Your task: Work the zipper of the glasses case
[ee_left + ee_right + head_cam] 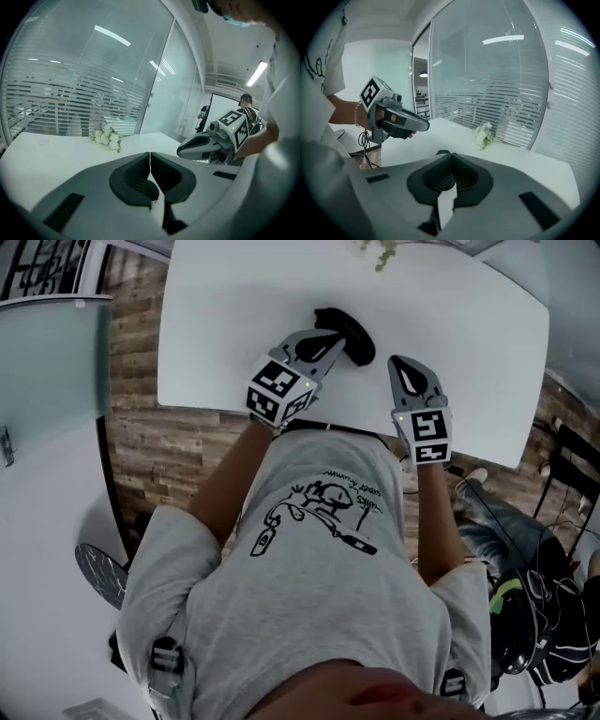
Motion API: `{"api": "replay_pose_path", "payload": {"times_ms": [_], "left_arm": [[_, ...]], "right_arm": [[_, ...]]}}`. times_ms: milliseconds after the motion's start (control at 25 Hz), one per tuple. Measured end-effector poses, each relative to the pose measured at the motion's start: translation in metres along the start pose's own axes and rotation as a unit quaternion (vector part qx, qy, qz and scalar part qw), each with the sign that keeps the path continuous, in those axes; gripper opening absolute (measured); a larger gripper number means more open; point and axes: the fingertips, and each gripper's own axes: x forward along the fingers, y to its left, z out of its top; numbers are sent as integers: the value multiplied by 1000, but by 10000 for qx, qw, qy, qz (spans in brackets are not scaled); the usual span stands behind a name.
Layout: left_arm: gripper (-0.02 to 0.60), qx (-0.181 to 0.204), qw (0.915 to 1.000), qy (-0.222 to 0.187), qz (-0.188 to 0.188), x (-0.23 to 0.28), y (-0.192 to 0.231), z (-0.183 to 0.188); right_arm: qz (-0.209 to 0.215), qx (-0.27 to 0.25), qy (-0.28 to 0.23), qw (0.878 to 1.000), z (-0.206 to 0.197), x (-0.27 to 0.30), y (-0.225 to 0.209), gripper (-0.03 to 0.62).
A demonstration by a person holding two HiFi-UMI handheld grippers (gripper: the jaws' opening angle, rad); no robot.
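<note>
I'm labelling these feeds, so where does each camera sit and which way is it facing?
Head view: on the person's head, looking steeply down at the white table and black glasses case; shirt and arms show.
Left gripper view: on the left gripper, facing across the table; its shut jaws show.
Right gripper view: on the right gripper, facing likewise; its shut jaws show.
Both gripper views share the flowers.

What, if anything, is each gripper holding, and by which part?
Nothing. The left gripper and the right gripper both have their jaws shut with nothing between them. The black glasses case lies on the white table.
</note>
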Motion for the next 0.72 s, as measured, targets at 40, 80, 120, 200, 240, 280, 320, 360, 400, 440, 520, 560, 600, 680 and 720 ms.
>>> {"api": "replay_pose_path", "payload": {"times_ms": [40,80,120,200,240,280,320,360,400,440,520,560,600,680,720], "left_arm": [[21,-46,9998,-177,25,-6,0,13],[21,-77,9993,-364,50,-13,-1,26],[21,-87,9985,-540,76,-21,-3,39],[21,-47,9965,-828,140,-34,-8,62],[21,-4,9953,-952,183,-39,-10,72],[21,47,9940,-1068,228,-43,-12,82],[21,100,9926,-1177,271,-46,-14,92],[21,149,9912,-1277,310,-49,-15,101],[21,189,9898,-1367,345,-51,-16,110],[21,218,9885,-1451,377,-54,-17,117],[21,256,9857,-1612,429,-63,-19,131],[21,282,9842,-1691,451,-67,-21,138],[21,314,9826,-1768,474,-72,-23,145],[21,377,9795,-1912,509,-80,-28,158],[21,403,9780,-1979,515,-83,-30,165]], "right_arm": [[-28,17,-138,9999,13,-3,-3,8],[-61,7,-279,9996,26,-8,-5,8],[-97,-24,-414,9991,38,-13,-6,6],[-167,-85,-677,9975,59,-25,-7,6],[-191,-87,-827,9964,70,-31,-9,6],[-205,-70,-978,9950,82,-37,-11,6],[-212,-45,-1121,9935,93,-43,-13,6],[-211,-17,-1251,9919,103,-48,-15,6],[-202,13,-1366,9904,113,-53,-18,6],[-188,45,-1463,9890,121,-57,-19,6],[-159,97,-1615,9867,137,-67,-20,6],[-148,116,-1686,9855,144,-73,-21,6],[-139,130,-1763,9842,151,-78,-21,6],[-113,108,-1925,9812,166,-89,-21,6],[-95,75,-2005,9796,174,-94,-22,6]]}}
